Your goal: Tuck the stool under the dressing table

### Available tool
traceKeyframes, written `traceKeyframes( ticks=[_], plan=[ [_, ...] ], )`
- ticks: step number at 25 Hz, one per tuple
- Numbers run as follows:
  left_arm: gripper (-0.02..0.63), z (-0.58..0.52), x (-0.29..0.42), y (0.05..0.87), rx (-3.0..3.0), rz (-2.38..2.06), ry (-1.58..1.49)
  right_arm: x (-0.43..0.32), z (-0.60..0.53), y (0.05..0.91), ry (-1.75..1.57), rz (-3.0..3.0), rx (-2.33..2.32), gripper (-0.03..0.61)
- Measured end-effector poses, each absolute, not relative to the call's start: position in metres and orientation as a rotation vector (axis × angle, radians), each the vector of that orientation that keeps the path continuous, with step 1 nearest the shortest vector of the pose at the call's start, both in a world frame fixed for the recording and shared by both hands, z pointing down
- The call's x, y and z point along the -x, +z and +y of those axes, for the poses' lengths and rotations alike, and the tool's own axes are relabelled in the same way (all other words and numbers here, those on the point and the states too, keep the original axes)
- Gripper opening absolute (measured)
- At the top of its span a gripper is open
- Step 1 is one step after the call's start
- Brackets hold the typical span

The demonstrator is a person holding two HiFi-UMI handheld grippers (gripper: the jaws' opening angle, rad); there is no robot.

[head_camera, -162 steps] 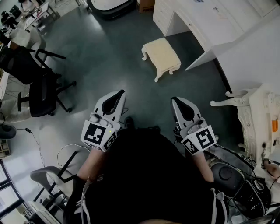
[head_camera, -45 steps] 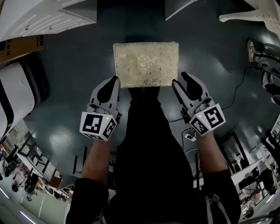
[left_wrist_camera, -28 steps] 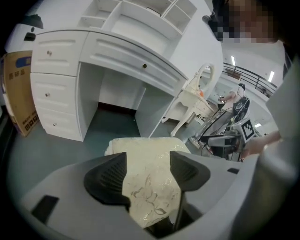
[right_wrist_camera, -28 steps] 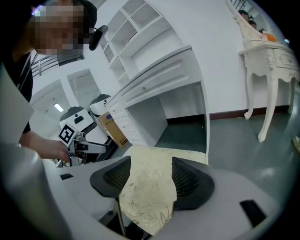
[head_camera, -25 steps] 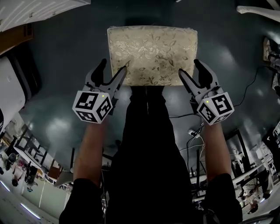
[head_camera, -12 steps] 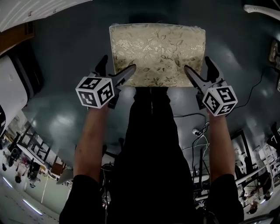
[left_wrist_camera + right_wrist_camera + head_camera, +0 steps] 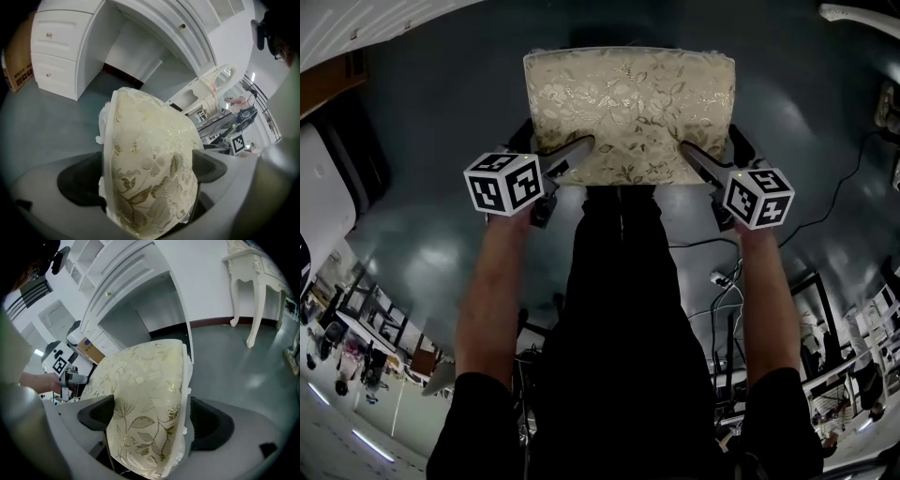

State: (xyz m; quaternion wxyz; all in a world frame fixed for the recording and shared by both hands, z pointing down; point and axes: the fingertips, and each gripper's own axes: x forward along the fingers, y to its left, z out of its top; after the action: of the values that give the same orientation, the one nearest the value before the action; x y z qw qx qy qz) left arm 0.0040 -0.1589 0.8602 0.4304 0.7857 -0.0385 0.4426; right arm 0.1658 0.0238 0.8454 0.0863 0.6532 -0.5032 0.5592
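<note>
Two grippers: the left gripper and right gripper sit at the stool's two near corners, one at each end. This is probably so that it travels evenly, without twisting.
Jaws: both pairs are opening, each straddling a corner of the cream floral cushion, and the pads are not clamped on it.
Stool's place: on the dark floor just ahead of the person, apart from the dressing table.
Long axis: left to right across the person, spanning the grippers.
Facing: its far long side faces the table's kneehole — seemingly lined up for tucking in.
</note>
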Motion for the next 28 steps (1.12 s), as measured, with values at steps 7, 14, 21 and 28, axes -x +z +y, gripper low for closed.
traceKeyframes(
  ticks=[7,14,21,28],
  plan=[
    [0.586,-0.157,-0.011,0.874,-1.952,-0.100,1.124,-0.163,0.019,0.854,1.776,-1.598,-1.858,0.480],
    [0.588,-0.155,-0.012,0.878,-1.955,-0.083,1.157,-0.162,0.018,0.864,1.850,-1.645,-1.787,0.488],
    [0.589,-0.155,-0.012,0.880,-1.949,-0.147,1.186,-0.159,0.016,0.866,1.876,-1.601,-1.738,0.495],
    [0.591,-0.156,-0.012,0.877,-1.948,-0.173,1.190,-0.159,0.016,0.868,1.891,-1.597,-1.748,0.500]
  ],
)
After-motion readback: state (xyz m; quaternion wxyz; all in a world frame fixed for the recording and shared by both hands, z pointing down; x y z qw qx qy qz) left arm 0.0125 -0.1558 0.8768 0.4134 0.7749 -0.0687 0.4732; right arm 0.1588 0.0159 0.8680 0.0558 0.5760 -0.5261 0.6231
